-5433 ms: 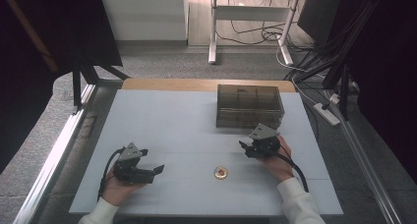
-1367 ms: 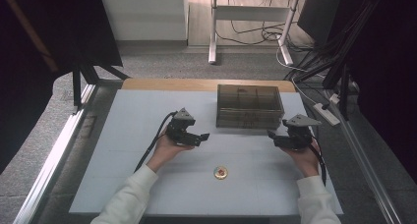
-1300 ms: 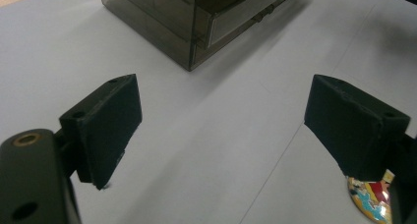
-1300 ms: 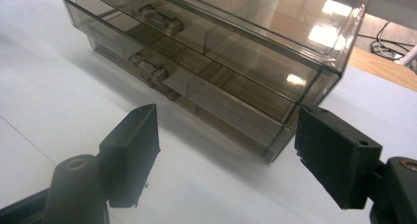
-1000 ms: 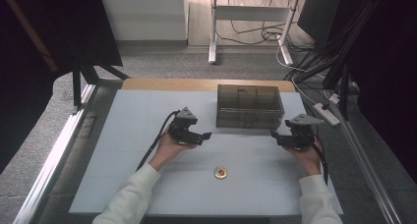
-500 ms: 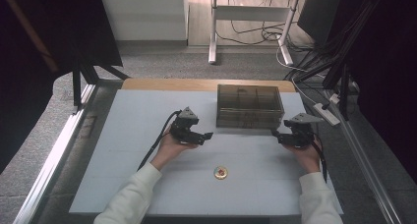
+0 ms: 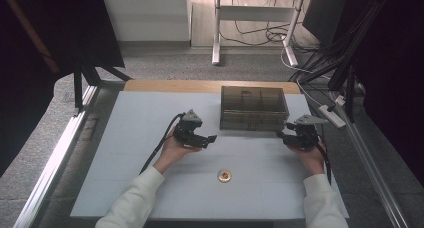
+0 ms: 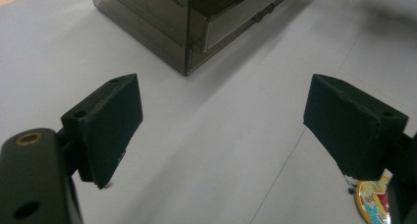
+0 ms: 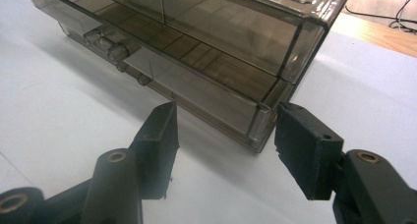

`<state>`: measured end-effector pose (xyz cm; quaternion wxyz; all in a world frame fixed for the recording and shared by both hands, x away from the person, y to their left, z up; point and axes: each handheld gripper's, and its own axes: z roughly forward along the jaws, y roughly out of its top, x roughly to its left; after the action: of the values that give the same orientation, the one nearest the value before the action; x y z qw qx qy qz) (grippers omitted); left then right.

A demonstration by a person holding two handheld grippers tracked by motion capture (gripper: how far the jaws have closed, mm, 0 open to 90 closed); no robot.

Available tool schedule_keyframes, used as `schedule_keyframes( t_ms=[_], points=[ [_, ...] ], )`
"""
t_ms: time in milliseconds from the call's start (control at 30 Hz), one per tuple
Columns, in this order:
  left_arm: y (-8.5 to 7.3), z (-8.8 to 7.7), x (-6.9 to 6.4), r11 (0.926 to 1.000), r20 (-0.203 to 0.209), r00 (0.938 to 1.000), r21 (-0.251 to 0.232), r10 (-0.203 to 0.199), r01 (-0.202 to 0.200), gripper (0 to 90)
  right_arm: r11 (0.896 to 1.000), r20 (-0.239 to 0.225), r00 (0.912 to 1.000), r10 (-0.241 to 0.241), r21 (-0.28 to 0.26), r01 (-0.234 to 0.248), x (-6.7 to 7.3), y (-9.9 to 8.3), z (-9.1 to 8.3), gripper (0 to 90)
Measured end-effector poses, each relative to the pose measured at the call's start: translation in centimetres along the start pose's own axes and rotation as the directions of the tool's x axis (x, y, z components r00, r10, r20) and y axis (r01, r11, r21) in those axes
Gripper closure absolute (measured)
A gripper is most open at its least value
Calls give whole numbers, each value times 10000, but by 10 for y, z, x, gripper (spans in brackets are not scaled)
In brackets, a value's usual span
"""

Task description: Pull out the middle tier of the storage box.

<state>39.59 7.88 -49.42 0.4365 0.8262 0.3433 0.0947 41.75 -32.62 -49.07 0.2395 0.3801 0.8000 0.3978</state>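
A small round gold badge (image 7: pixel 224 175) lies nearest the person on the white table (image 7: pixel 125 188). Farther, the left gripper (image 7: pixel 206 140) hovers with jaws wide apart, nothing between them. The right gripper (image 7: pixel 283 137), jaws just closing and still apart, brackets the near right corner of the smoky transparent plastic drawer box (image 7: pixel 254 108) beyond.

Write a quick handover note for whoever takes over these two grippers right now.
Left gripper: open, empty, hovering left of the smoky drawer box.
Right gripper: jaws have just been closing, straddling the box's near right corner, pads not yet on it.
Round badge: flat on the white table, between the two hands, untouched.
Done: both grippers brought up to the box.
Left: drawers look shut; probably steady the box, pull a drawer, then deal with the badge.
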Motion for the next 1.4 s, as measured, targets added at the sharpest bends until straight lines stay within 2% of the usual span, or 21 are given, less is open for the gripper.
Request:
schedule_keyframes(
  t_ms=[300,600,700,1000,1200,1400],
  points=[
    [3,8,-5,9999,-2,10000,81,85,-85,154,9998,28,9999,114,-161,-113,-4,0,0,505],
    [13,20,-7,10000,-91,10000,1,14,-14,177,9999,92,10000,-18,-125,19,-4,0,3,546],
    [16,28,-7,9998,-94,10000,184,-10,12,189,9999,113,9999,-47,-99,48,-4,0,3,559],
    [19,39,-8,9992,-158,9998,400,-85,92,195,9999,142,9999,-29,-166,31,-5,0,1,565],
    [21,45,-7,9994,-147,9997,299,-191,196,214,9999,144,9998,-139,-67,140,-3,0,1,574],
    [22,49,-9,9998,-240,9997,170,-110,114,298,9998,192,9996,-192,-12,193,-3,0,3,589]
  ],
)
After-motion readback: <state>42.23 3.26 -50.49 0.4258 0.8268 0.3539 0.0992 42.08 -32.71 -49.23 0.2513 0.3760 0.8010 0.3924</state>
